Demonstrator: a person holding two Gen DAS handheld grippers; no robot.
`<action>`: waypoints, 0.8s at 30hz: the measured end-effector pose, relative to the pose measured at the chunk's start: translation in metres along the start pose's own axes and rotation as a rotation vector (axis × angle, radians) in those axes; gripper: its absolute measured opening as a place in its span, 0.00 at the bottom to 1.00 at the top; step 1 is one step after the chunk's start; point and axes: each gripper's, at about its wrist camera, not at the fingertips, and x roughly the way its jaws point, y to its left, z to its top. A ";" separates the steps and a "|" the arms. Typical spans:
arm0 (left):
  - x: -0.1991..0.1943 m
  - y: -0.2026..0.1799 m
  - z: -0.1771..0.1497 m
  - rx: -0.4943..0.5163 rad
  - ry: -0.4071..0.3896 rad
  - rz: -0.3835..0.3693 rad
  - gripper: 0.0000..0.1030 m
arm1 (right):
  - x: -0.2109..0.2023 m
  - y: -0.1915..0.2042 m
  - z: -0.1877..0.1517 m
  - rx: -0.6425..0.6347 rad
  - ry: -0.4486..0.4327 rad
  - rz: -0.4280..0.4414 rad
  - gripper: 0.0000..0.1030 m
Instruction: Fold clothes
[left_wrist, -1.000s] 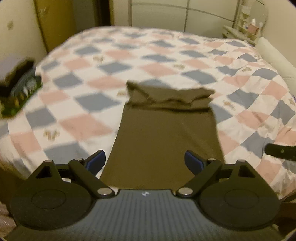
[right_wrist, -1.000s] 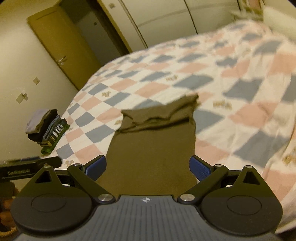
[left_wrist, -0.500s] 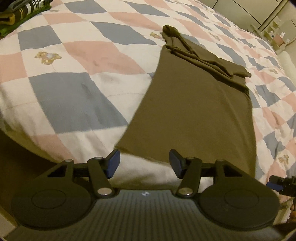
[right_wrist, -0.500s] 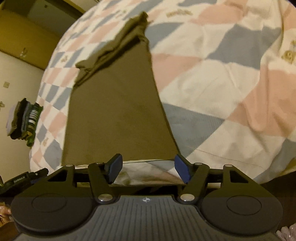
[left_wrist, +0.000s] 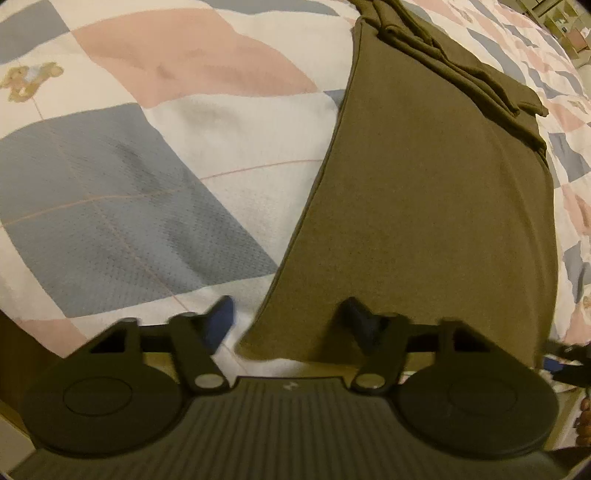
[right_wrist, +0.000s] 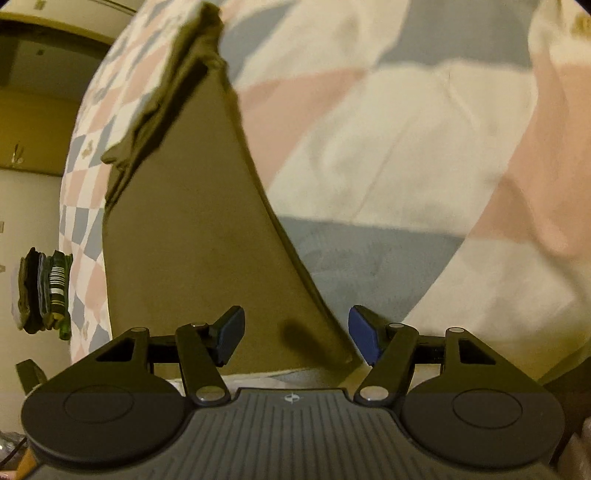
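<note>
On the checked bed (left_wrist: 177, 173) lies the olive garment (left_wrist: 436, 206); left gripper (left_wrist: 290, 314) and right gripper (right_wrist: 295, 332) stand wide at its near corners, and could pinch the bedcover too

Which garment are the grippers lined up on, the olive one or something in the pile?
The olive garment, lying spread flat on the quilt. Both the left gripper and right gripper straddle its near corners, jaws open. The folded pile sits apart at the bed's edge.
</note>
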 end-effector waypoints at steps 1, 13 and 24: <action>0.001 0.002 0.002 -0.003 0.015 -0.013 0.20 | 0.005 -0.002 0.000 0.012 0.018 0.003 0.64; -0.077 -0.011 0.089 0.039 -0.090 -0.186 0.01 | -0.024 0.030 0.036 0.067 0.034 0.096 0.05; -0.005 -0.046 0.303 -0.006 -0.082 -0.183 0.12 | -0.017 0.122 0.208 0.075 -0.331 0.126 0.05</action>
